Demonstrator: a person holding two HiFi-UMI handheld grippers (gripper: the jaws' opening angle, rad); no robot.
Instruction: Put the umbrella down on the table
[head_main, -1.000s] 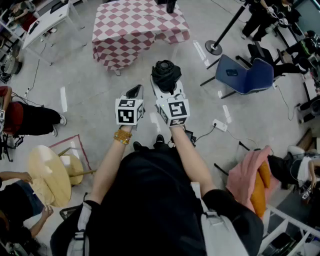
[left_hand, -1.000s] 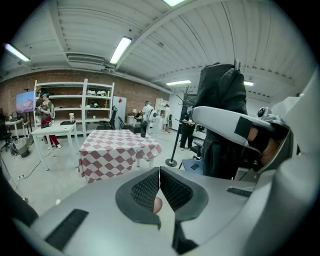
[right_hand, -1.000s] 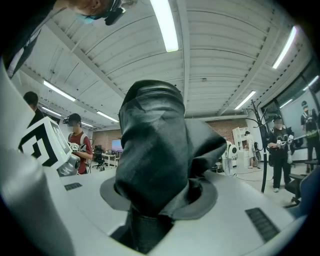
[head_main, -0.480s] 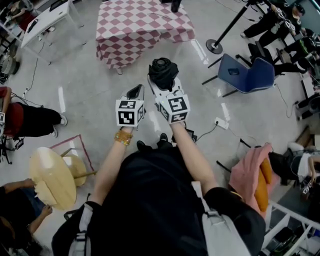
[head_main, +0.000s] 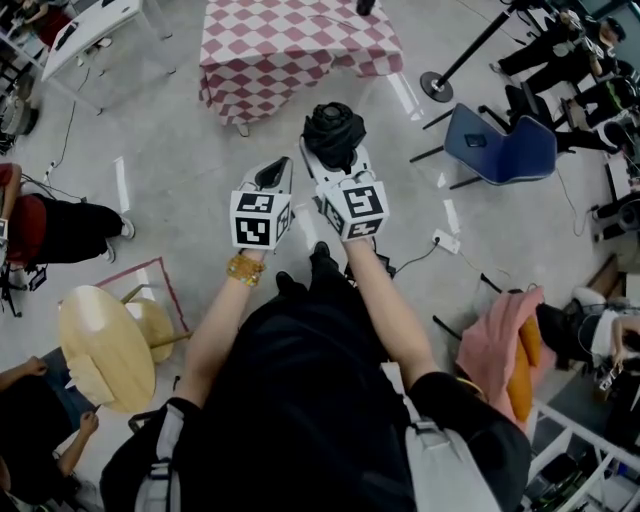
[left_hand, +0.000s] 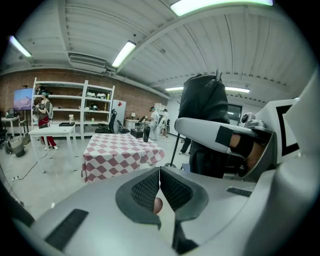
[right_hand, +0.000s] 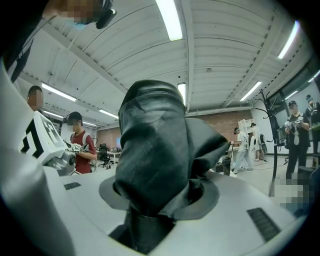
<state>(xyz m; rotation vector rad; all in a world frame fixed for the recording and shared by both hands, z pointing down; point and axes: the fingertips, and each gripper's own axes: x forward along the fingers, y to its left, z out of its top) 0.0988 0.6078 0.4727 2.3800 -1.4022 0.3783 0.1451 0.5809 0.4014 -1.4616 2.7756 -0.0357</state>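
A folded black umbrella (head_main: 333, 135) stands upright in my right gripper (head_main: 333, 162), whose jaws are shut on its lower part. Dark fabric bulges above the jaws and fills the right gripper view, where the umbrella (right_hand: 156, 150) hides most of the room. My left gripper (head_main: 272, 178) is held beside it on the left, shut with nothing in it, its pads (left_hand: 150, 189) meeting at the tips. The table with the red-and-white checked cloth (head_main: 290, 50) lies ahead across bare floor. From the left gripper view the table (left_hand: 117, 152) is some way off and the umbrella (left_hand: 202, 105) rises at right.
A black bottle (left_hand: 146, 134) stands on the checked table. A blue chair (head_main: 500, 150) and a stanchion base (head_main: 437, 85) are to the right, a power strip (head_main: 445, 242) with cable on the floor. A round wooden table (head_main: 105, 345) and seated people are at left.
Both grippers have moved forward together with the person toward the checked table. The umbrella stays upright in the right gripper, and the left gripper stays shut.
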